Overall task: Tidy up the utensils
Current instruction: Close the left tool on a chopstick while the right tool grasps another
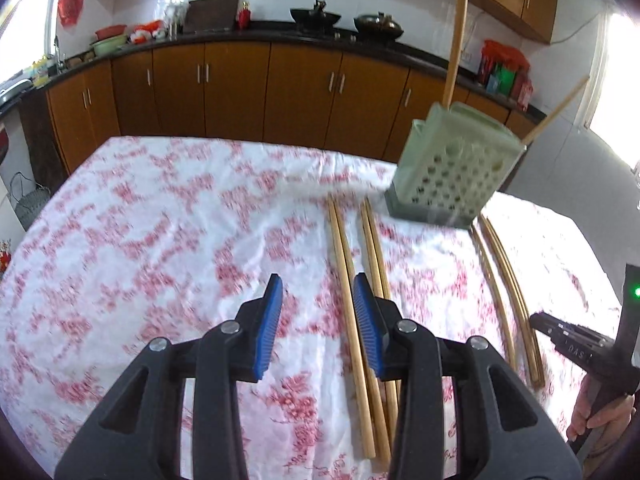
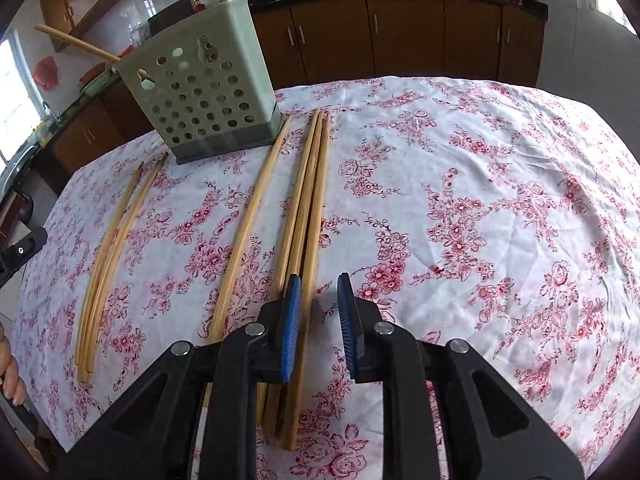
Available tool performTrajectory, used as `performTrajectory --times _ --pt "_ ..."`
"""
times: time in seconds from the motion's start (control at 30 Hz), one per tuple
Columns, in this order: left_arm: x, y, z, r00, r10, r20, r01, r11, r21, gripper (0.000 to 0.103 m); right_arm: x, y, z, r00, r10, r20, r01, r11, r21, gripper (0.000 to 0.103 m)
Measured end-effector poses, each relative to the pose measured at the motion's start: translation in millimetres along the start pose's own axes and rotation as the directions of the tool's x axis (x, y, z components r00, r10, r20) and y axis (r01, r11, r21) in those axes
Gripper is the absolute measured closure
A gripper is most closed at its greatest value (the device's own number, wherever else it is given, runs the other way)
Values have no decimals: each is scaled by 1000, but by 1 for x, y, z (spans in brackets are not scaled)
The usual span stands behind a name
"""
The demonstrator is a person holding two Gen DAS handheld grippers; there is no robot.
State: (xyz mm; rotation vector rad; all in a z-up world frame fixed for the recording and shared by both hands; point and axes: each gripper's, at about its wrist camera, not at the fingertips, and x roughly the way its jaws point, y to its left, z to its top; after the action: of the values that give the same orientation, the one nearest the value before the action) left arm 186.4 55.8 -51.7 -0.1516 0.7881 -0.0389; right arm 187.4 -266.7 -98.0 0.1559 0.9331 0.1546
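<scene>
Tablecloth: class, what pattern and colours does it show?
White tablecloth printed with red-pink flowers; sharpest in the right wrist view.

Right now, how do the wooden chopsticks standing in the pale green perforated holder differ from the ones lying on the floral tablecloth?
The chopsticks in the holder are few, two showing; the chopsticks on the tablecloth are many, in several groups. The held ones stand leaning out of the pale green perforated holder; the loose ones lie flat, roughly parallel, in front of it. Both are plain light wood, similar in length.
</scene>
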Motion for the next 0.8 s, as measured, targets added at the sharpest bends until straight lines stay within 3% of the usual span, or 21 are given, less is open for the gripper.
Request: performTrajectory --times 0.13,0.23,0.37,0.57,0.8 --pt "11 -11 -7 999 -17 -36 18 1000 14 66 1 0 -4 1000 -12 0 12 1000 -23 85" --pt "16 -15 -12 997 -37 -61 38 999 22 71 2 0 -5 996 -83 18 84 995 -44 95" --pt "24 -20 -19 994 -57 -96 61 998 31 78 -1 -18 0 991 -128 26 128 991 30 96" --pt "35 -30 -28 990 -32 -139 44 995 85 86 -1 -19 -1 991 -134 29 133 991 15 95" --pt "39 -33 -33 990 18 -139 1 991 133 88 -2 -20 -1 991 -135 19 135 991 7 95"
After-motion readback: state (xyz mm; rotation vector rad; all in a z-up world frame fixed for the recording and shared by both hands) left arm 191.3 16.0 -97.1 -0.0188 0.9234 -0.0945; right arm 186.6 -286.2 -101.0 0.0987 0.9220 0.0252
